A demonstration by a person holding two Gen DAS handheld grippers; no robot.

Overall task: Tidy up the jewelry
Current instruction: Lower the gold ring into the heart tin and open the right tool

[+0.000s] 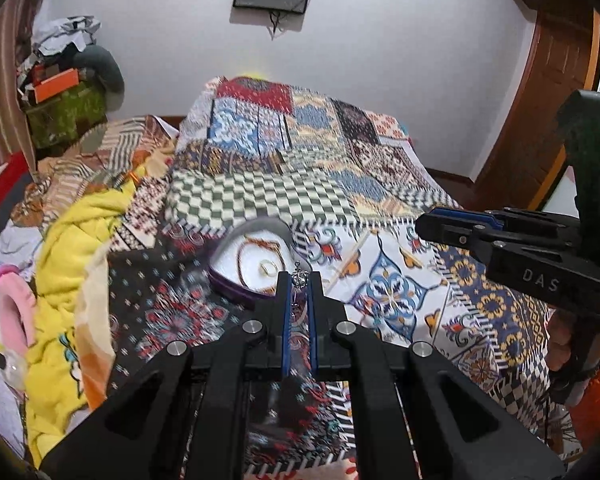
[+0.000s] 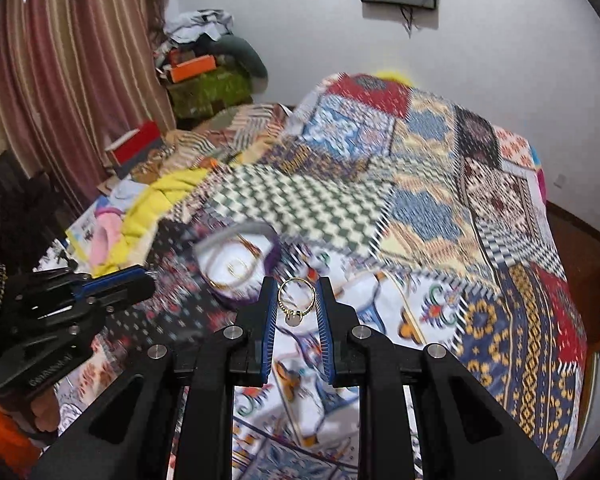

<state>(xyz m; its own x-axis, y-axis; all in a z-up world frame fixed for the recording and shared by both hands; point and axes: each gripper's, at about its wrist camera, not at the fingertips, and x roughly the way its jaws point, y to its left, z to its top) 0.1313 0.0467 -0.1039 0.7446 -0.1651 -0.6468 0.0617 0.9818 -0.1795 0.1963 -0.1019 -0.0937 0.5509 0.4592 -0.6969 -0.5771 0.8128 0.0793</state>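
Two grippers clenched, left gripper (image 1: 299,280) pinching silver charm (image 1: 300,278), right gripper (image 2: 296,300) clasping gold ring (image 2: 296,297)

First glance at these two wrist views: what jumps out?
The gold ring pinched between the right gripper fingertips, above the loud patchwork bedspread. The left gripper pinches a small silver pendant at its tips. Just beyond both sits an open purple jewelry box on the bed, white-lined, already holding a ring and a chain.
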